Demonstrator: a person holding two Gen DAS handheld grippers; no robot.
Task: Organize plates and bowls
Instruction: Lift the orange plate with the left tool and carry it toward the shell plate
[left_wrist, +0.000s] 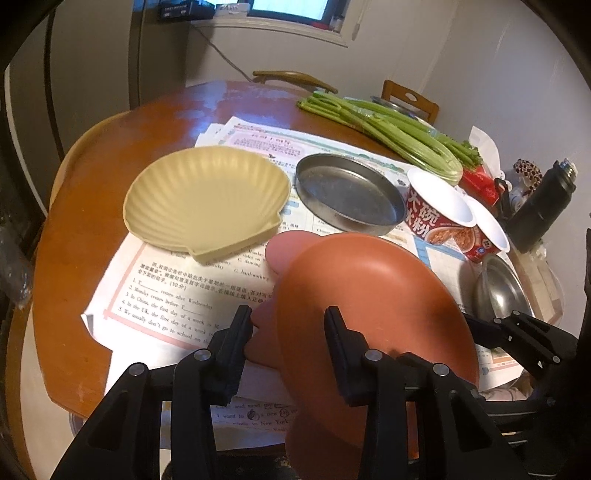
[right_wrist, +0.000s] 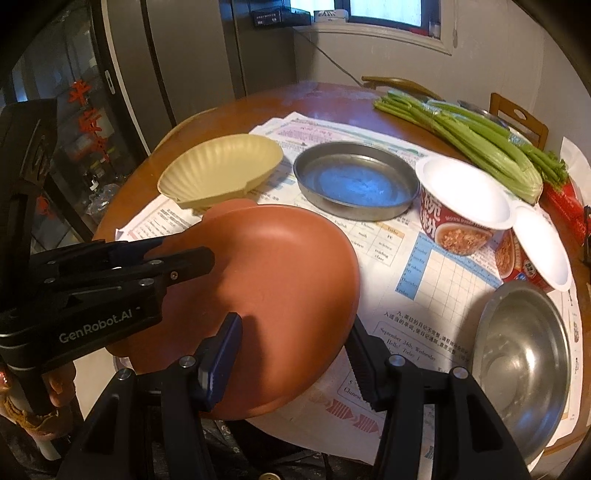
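Terracotta plate (right_wrist: 273, 280) tilted, rim toward the shell dish (right_wrist: 221, 166), clamped by left tongs (left_wrist: 288, 325) and right tongs (right_wrist: 291, 347)

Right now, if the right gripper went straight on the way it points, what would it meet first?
The brown plate: it already sits between the jaws of the right gripper and fills the line ahead. Past it would probably come the printed papers, though depth is hard to judge.

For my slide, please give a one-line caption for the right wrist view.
Both tongs, right and left, hold a terracotta plate above the paper-covered table.
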